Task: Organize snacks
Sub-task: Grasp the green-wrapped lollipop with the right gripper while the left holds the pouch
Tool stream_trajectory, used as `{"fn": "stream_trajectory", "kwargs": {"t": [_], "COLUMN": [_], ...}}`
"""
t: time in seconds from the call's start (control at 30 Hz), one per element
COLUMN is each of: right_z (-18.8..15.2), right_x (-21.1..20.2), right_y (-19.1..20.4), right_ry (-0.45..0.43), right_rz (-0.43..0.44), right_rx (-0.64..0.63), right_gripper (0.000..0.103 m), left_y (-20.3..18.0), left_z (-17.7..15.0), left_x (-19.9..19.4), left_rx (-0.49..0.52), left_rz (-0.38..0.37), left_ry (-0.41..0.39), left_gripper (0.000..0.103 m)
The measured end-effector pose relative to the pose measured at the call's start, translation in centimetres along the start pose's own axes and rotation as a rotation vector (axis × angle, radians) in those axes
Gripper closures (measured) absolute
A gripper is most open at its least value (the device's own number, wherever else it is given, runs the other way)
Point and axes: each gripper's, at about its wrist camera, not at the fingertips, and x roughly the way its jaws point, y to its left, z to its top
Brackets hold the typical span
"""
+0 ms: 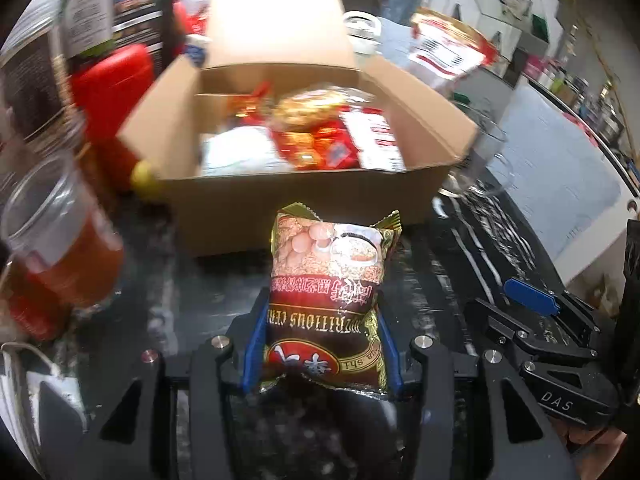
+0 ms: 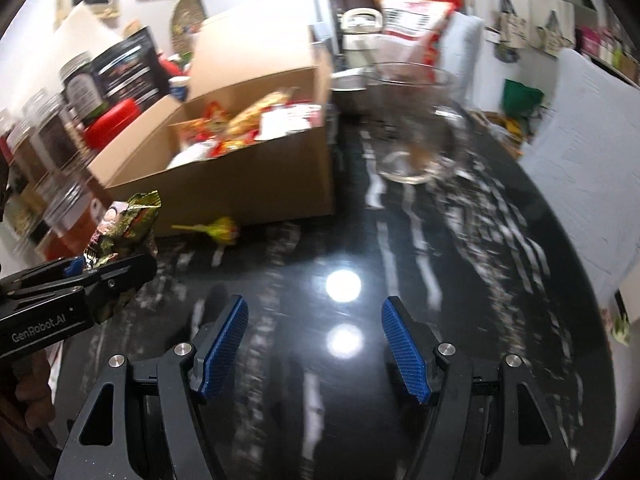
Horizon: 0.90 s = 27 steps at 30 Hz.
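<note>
So the left gripper [image 1: 322, 344] has its jaws squeezed in on the bottom half of a cereal packet [image 1: 326, 292], and the packet sticks up in the air just short of the near wall of the cardboard box [image 1: 304, 208], which sits toward the far side of the counter [image 2: 400, 280]. The box already has a pile of snack packets [image 1: 308, 136] in it.

The grip is low on a soft, puffy bag, so the top could flop over and catch the box's near wall instead of clearing it. If it's let go too soon, it probably lands on the counter in front of the box. There's also a glass cup [image 2: 416, 128] right by the box's right corner and a plastic cup of reddish drink [image 1: 60, 236] on the left, so a wide swing could knock either one over.

The right gripper [image 2: 314, 352] has its jaws well apart with nothing in them, above bare counter.
</note>
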Motion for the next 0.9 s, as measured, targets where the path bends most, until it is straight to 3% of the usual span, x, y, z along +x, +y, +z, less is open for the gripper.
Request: {"fn": "stream_trajectory", "kwargs": {"t": [0.37,0.67,0.9], "right_z": [2.0,3.6,4.5], "right_x": [3.9,7.8,9.8], "right_y": [5.4,7.0,7.6], "right_ry": [0.034,0.066,0.097], "right_rz": [0.054,0.077,0.076], "right_rx": [-0.117,-0.167,-0.180], "right_gripper": [0.033,0.034,0.041], "left_y": [5.2,7.1,7.8], "left_z": [-0.1,-0.4,-0.5], "left_x": [0.1,0.8,0.8], "left_rx": [-0.095,-0.140,-0.164], "left_rz": [0.047,0.024,0.029], "left_ry": [-0.010,-0.006,-0.009], "left_gripper": [0.056,0.056,0.056]}}
